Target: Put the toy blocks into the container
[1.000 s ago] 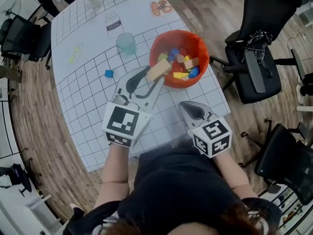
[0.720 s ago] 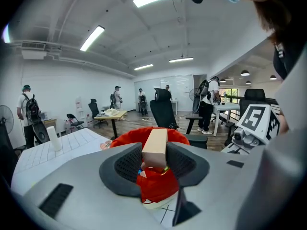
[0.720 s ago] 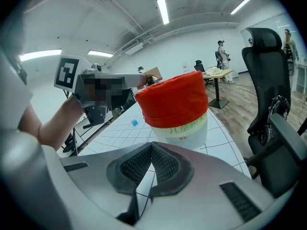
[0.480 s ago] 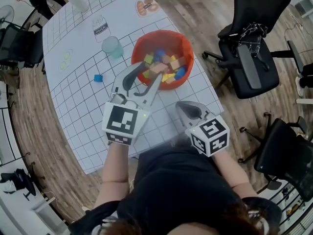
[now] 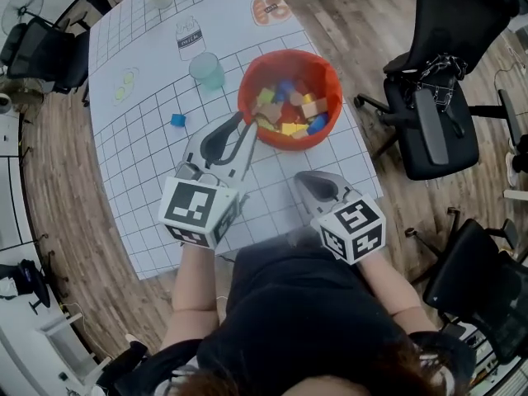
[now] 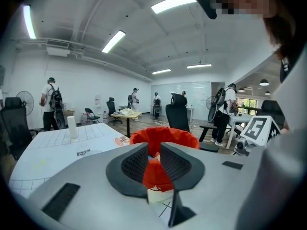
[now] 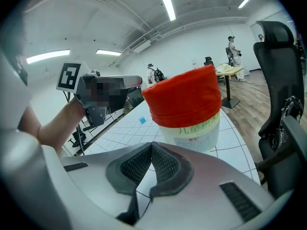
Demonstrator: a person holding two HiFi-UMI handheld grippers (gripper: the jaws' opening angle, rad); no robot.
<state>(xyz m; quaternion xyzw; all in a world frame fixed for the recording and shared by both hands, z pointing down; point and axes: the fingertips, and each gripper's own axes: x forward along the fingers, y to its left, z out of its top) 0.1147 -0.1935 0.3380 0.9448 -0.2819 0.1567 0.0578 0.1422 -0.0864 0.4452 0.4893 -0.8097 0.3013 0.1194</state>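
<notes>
Red container (image 5: 288, 55) holds blocks (image 5: 290, 112) — left tool (image 6: 154, 150) just closing, empty; right tool (image 7: 152, 146) clenched.

Bright, even light falls from long ceiling lights (image 6: 175, 2) (the strip at 1 o'clock in the left gripper view burns out to white). Shadows on the white table (image 5: 148, 180) are faint and soft. All 3 views bend strongly toward their edges; both gripper views darken to black corners, and the left gripper (image 6: 154, 146) looks blurred at 6 o'clock.
</notes>
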